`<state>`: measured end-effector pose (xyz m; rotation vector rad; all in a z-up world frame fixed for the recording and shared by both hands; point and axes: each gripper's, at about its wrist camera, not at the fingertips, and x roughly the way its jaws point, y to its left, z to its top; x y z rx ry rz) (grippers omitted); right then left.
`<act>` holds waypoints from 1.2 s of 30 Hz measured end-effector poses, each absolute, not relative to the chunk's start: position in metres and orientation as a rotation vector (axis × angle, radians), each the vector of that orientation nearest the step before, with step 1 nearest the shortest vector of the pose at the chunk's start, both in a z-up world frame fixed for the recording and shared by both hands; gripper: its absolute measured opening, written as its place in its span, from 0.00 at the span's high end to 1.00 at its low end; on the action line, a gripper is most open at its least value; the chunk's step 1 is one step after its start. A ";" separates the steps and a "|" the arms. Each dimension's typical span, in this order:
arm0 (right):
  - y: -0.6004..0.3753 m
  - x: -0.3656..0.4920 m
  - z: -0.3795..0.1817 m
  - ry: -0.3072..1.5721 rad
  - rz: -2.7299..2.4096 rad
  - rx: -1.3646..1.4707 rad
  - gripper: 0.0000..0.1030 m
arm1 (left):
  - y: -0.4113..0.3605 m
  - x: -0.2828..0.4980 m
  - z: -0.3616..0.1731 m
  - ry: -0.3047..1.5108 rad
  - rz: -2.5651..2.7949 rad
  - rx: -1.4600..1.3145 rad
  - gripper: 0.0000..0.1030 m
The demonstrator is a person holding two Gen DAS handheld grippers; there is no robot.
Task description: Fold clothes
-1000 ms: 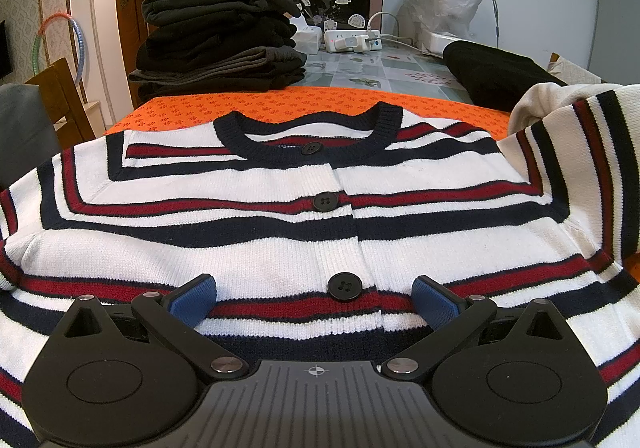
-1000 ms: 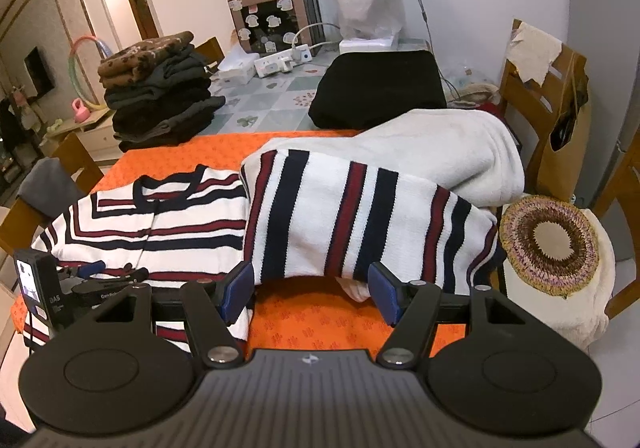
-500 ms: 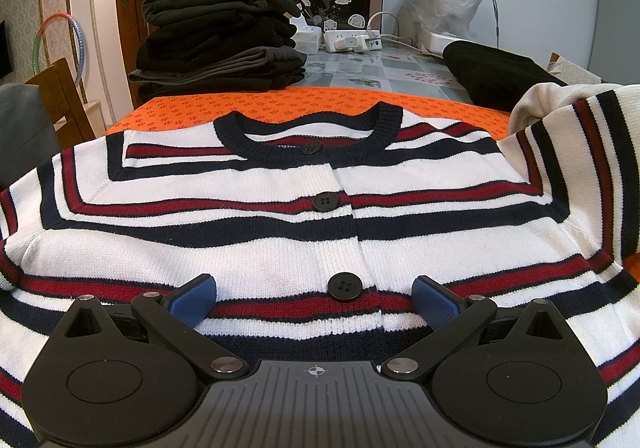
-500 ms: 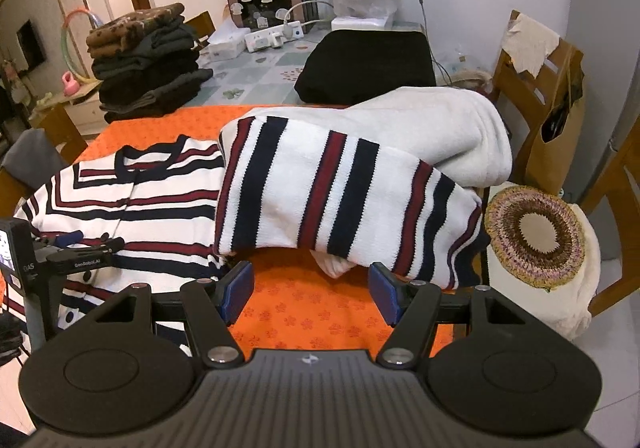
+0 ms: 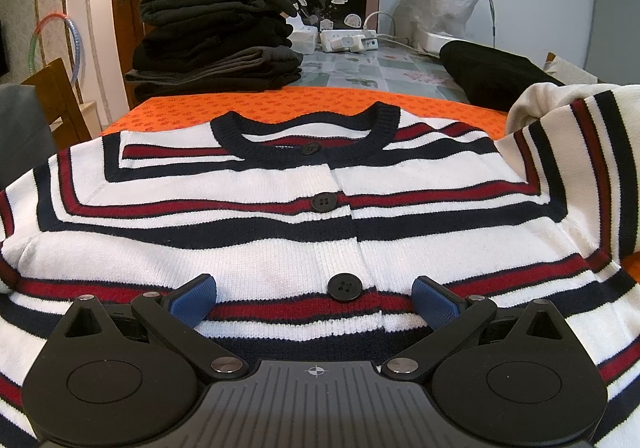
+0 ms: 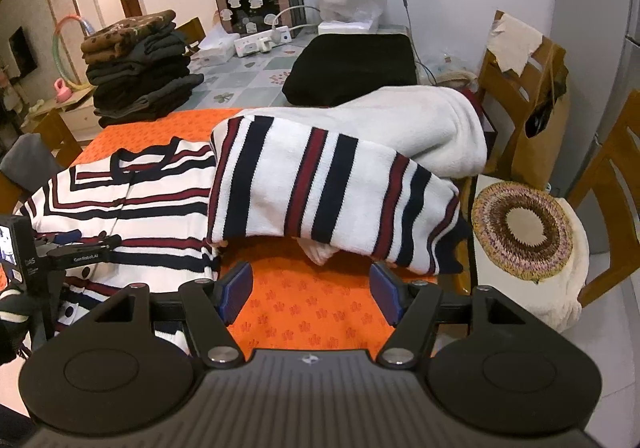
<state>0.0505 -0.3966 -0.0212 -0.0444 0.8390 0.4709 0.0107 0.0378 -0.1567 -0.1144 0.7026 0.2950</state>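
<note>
Take the cardigan (image 5: 320,208) as your landmark: it lies face up and buttoned on the orange cloth (image 6: 312,312) that covers the near end of the desk (image 6: 240,76), its collar pointing away from you.

To its left you have only a chair (image 5: 52,96) and, off the far left corner, the stack of folded dark clothes (image 5: 216,28).

Over the cardigan's lower front, your left claw (image 5: 314,298) stands open with nothing between its pads, one pad either side of the third button (image 5: 345,287). Whether the pads rest on the knit you cannot tell from here.

On the cardigan's right, its sleeve (image 6: 332,192) is not flat: it drapes up over a cream blanket (image 6: 400,124) and its dark cuff hangs near the desk's right edge. A black folded garment (image 6: 352,68) sits beyond the blanket.

Your right claw (image 6: 312,288) is open too, holding nothing, above bare orange cloth just below that sleeve.

Expect the knit to be soft, light and stretchy. It will sag and drag rather than hold a shape, and it may pull the blanket along. The sleeve looks like the next part to fold in. Pinch it at the cuff or the thick lower edge with the right claw, taking both layers, and let the left claw steady the body near the buttons.
</note>
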 end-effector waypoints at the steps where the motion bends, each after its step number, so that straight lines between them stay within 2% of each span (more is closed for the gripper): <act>1: -0.397 0.049 -0.022 0.841 0.470 -0.043 0.31 | 0.039 0.011 -0.156 0.710 0.283 -0.110 0.00; 7: -0.391 0.047 -0.022 0.839 0.501 -0.038 0.31 | 0.036 -0.015 -0.133 0.643 0.329 -0.007 0.00; 13: -0.376 0.029 -0.019 0.780 0.582 -0.049 0.31 | 0.043 -0.081 -0.075 0.482 0.394 -0.059 0.00; 18: -0.362 0.004 -0.025 0.774 0.653 -0.043 0.31 | 0.037 -0.134 -0.030 0.388 0.475 0.011 0.00; 28: -0.306 -0.090 -0.072 0.823 0.707 -0.063 0.31 | 0.015 -0.230 0.013 0.395 0.332 0.062 0.00; 36: -0.256 -0.156 -0.111 0.831 0.648 -0.125 0.31 | 0.009 -0.295 0.004 0.463 0.322 0.086 0.00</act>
